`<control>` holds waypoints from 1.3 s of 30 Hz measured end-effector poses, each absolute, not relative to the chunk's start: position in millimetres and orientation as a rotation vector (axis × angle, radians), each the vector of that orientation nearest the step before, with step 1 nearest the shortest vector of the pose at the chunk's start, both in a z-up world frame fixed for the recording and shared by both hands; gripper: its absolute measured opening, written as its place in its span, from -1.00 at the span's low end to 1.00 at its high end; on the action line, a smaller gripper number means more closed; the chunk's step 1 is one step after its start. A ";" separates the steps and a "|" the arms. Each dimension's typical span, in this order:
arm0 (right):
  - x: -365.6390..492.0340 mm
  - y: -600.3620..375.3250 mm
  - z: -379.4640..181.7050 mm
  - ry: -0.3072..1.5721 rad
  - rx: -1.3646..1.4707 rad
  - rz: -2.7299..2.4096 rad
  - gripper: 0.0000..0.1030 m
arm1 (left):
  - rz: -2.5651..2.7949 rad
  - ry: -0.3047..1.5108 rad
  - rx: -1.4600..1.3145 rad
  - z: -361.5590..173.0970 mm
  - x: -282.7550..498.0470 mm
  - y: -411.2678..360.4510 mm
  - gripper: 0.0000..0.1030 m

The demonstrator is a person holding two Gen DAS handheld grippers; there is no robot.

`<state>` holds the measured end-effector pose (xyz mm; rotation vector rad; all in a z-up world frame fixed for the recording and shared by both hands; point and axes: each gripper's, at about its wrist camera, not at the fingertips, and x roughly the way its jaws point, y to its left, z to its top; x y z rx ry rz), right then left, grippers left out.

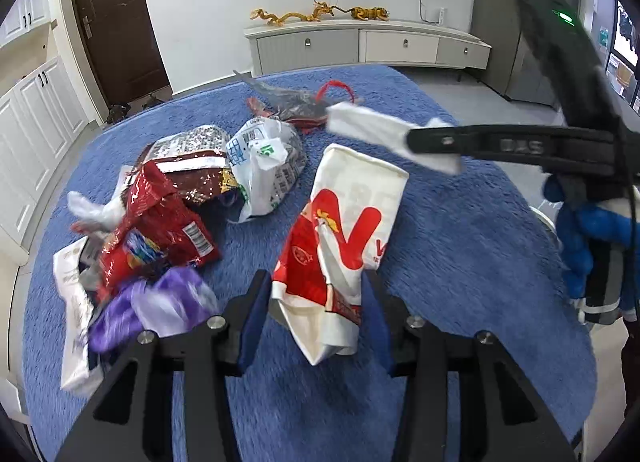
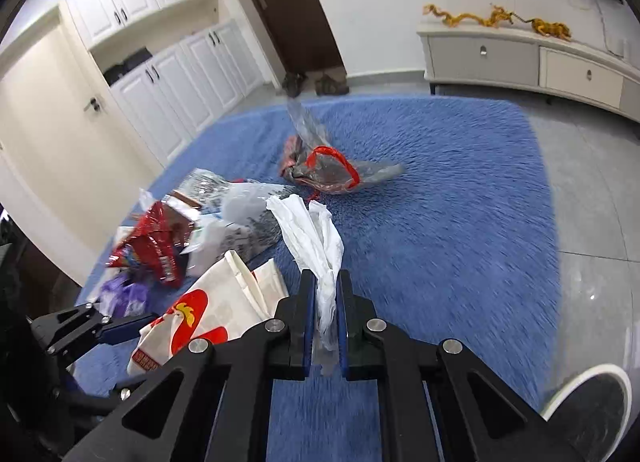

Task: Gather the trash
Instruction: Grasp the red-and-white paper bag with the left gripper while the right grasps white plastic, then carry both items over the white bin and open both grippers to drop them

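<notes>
Blue rug (image 2: 440, 197) fills mid-frame | we hold white-and-red paper bag (image 1: 344, 238) in left gripper (image 1: 316, 294), lower centre | right gripper (image 2: 326, 282) pinches white plastic bag (image 2: 316, 238), centre | wrapper pile (image 1: 160, 213) at left.

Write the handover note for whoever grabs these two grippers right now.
Left gripper: shut on the white-and-red paper bag, held above the blue rug.
Right gripper: shut on a crumpled white plastic bag, also lifted.
Still on the rug: red snack wrapper, silver foil bag, clear printed bag, purple wrapper, and farther off a clear bag with red handles.
Done: two pieces picked up. Left: drop both, collect the rest. No bin in view.
</notes>
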<state>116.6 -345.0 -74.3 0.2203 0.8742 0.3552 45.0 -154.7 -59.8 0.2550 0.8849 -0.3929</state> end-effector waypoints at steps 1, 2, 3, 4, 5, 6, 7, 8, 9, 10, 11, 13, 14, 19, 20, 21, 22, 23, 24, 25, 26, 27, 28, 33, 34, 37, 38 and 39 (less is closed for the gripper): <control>107.3 -350.2 -69.8 0.860 0.229 0.353 -0.81 | -0.392 0.881 0.254 -55.9 40.5 -155.2 -0.15; 97.2 -355.4 -65.0 0.846 0.237 0.349 -0.81 | -0.396 0.875 0.252 -51.9 35.6 -156.0 -0.15; 87.0 -361.9 -61.7 0.830 0.246 0.344 -0.81 | -0.401 0.866 0.253 -46.3 30.8 -157.6 -0.15; 75.2 -370.0 -57.8 0.814 0.257 0.336 -0.81 | -0.410 0.855 0.258 -40.3 25.5 -161.1 -0.15; 65.3 -377.7 -54.0 0.801 0.264 0.324 -0.81 | -0.424 0.843 0.262 -33.1 20.0 -166.3 -0.15; 51.8 -387.6 -48.2 0.786 0.274 0.304 -0.81 | -0.446 0.832 0.266 -27.0 15.0 -173.4 -0.15; 39.7 -398.5 -44.9 0.773 0.283 0.281 -0.81 | -0.464 0.825 0.271 -24.2 12.3 -182.4 -0.15; 28.0 -412.8 -42.4 0.762 0.294 0.252 -0.81 | -0.489 0.819 0.277 -19.9 9.7 -192.6 -0.15; 17.4 -426.0 -41.4 0.753 0.300 0.217 -0.81 | -0.529 0.813 0.283 -15.2 6.6 -207.4 -0.15; 6.7 -440.4 -39.6 0.747 0.303 0.176 -0.81 | -0.559 0.812 0.288 -14.7 6.5 -222.1 -0.15; -3.1 -455.6 -39.8 0.745 0.305 0.133 -0.81 | -0.590 0.812 0.293 -12.9 4.8 -234.3 -0.15; -22.5 -488.1 -46.2 0.757 0.318 0.037 -0.81 | -0.668 0.814 0.314 -13.3 -0.1 -268.7 -0.15; -27.0 -502.7 -52.3 0.768 0.327 -0.012 -0.81 | -0.701 0.817 0.328 -14.3 -1.5 -285.1 -0.15; -56.3 -565.7 -95.5 0.849 0.382 -0.218 -0.78 | -0.858 0.886 0.378 -35.1 -3.2 -376.6 -0.14; -58.4 -573.9 -104.3 0.866 0.394 -0.243 -0.76 | -0.877 0.901 0.379 -38.2 -2.5 -391.2 -0.13; -60.2 -581.9 -113.9 0.882 0.405 -0.267 -0.73 | -0.902 0.917 0.380 -43.1 -1.3 -411.2 -0.12; -61.0 -589.7 -123.1 0.898 0.415 -0.289 -0.71 | -0.912 0.923 0.381 -46.9 -0.6 -423.4 -0.10; -62.1 -597.5 -128.0 0.911 0.423 -0.307 -0.70 | -0.923 0.933 0.378 -50.6 -0.1 -436.4 -0.08; -61.4 -605.5 -134.7 0.922 0.430 -0.328 -0.68 | -0.940 0.947 0.366 -54.7 1.5 -450.4 -0.07; -62.4 -617.2 -141.3 0.923 0.440 -0.349 -0.40 | -0.954 0.961 0.357 -58.0 4.4 -463.7 -0.06; -61.9 -623.0 -146.3 0.922 0.453 -0.364 -0.22 | -0.962 0.968 0.354 -61.0 4.4 -473.1 0.06; -61.5 -632.0 -151.2 0.925 0.472 -0.388 -0.06 | -0.966 0.965 0.357 -64.2 3.5 -485.1 0.22; -65.5 -636.3 -153.7 0.928 0.483 -0.409 -0.05 | -0.966 0.955 0.364 -65.9 2.8 -492.8 0.24; -84.6 -638.3 -153.9 0.919 0.485 -0.458 -0.04 | -0.988 0.929 0.350 -56.4 -0.4 -484.0 0.24; -86.5 -635.8 -151.4 0.920 0.471 -0.467 -0.04 | -0.982 0.910 0.352 -51.2 -5.5 -475.2 0.24; -91.6 -630.3 -138.1 0.901 0.452 -0.473 -0.04 | -0.949 0.876 0.324 -36.7 -3.6 -437.0 0.24; -90.7 -628.6 -131.5 0.888 0.450 -0.464 -0.04 | -0.935 0.863 0.313 -32.6 -2.7 -422.8 0.24; -87.6 -620.1 -122.0 0.872 0.442 -0.448 -0.04 | -0.919 0.850 0.308 -29.5 0.8 -409.5 0.24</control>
